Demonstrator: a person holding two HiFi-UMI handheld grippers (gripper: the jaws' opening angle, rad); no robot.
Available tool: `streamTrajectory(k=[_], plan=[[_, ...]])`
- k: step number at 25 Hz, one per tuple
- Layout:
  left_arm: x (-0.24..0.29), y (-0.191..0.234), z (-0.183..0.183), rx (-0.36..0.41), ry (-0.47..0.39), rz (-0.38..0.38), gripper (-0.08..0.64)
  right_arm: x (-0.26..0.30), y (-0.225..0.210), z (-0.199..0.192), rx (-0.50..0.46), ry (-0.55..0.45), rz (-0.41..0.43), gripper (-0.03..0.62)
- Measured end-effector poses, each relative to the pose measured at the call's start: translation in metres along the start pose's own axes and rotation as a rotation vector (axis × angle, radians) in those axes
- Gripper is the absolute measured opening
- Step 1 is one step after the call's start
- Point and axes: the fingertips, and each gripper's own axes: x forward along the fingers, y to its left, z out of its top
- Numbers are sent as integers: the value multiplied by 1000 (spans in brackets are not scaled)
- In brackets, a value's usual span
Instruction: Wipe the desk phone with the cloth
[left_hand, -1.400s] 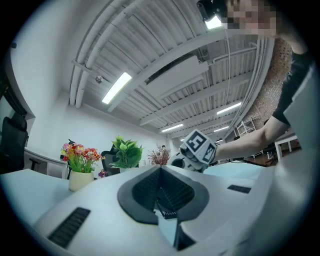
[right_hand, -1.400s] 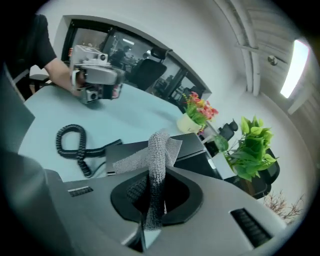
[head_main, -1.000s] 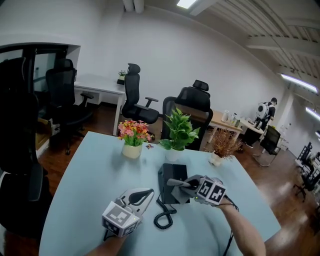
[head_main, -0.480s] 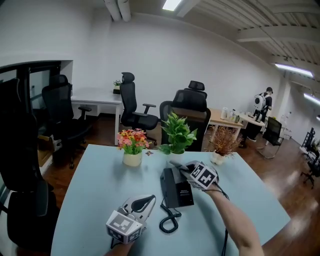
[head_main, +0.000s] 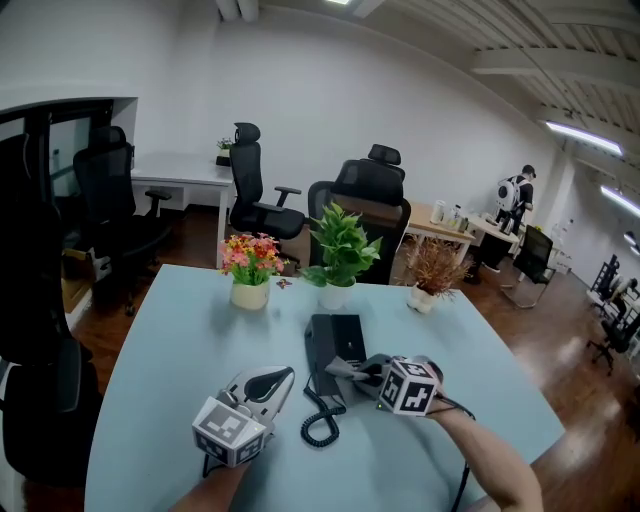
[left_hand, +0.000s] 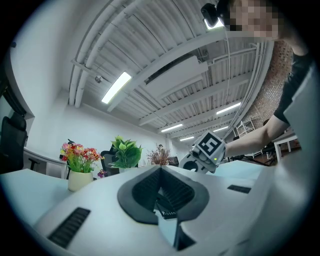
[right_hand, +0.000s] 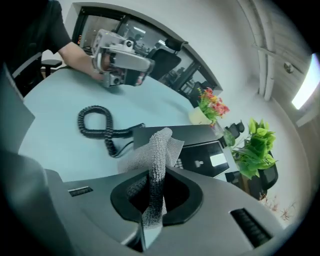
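Now the right gripper (right_hand: 152, 200) pinches the cloth (right_hand: 158, 152) over the phone (right_hand: 200, 145) ahead.
Dragging could snag the coiled cord (right_hand: 95, 125) at its left; left gripper (left_hand: 161, 200) pressed together, empty.

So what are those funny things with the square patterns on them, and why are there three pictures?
Those are grippers, like big tweezers with two jaws. A person holds one in each hand; there is no robot. One picture comes from a camera on the person's head, looking down at the pale blue table. The other two come from cameras riding on the grippers, looking along their jaws. On the table sit a black desk phone with a curly cord, a pot of flowers and a green plant. The right gripper pinches a grey cloth close to the phone. The left gripper is shut and holds nothing.
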Motion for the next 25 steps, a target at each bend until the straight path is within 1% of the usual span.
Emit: streamTrajectory(k=[2,3,4,5,6,9,10,12,14,18,21,25], plan=[[1,0,2,-2,-1,0,15,-6,24,-6,-47,21,104,-3],[1,0,2,-2,1,0,15,-8,29,-9,-51,26,143,-3],[1,1,1,0,4,-1,15,-10,27,-10,-34,17,159,-3],[1,1,0,4,5,-4,15,-12,15,-9,4,-7,141,-3],[0,2,0,6,6,-5,15,-13,-5,-8,61,-43,92,-3],[0,2,2,2,-2,-4,15,-17,-89,-6,263,-161,-129,-3],[0,3,2,-2,-4,-2,15,-18,-115,-4,311,-189,-195,-3],[1,3,3,-5,-6,1,15,-14,-155,2,358,-220,-293,-3],[1,3,3,2,-8,-4,15,-3,-175,6,361,-201,-329,-3],[0,2,-2,3,-1,-6,15,26,-174,2,311,-123,-301,-3],[0,3,-1,6,2,-3,15,26,-160,3,271,-98,-279,-3],[-3,4,2,8,-1,-1,14,18,-117,0,200,-62,-199,-3]])
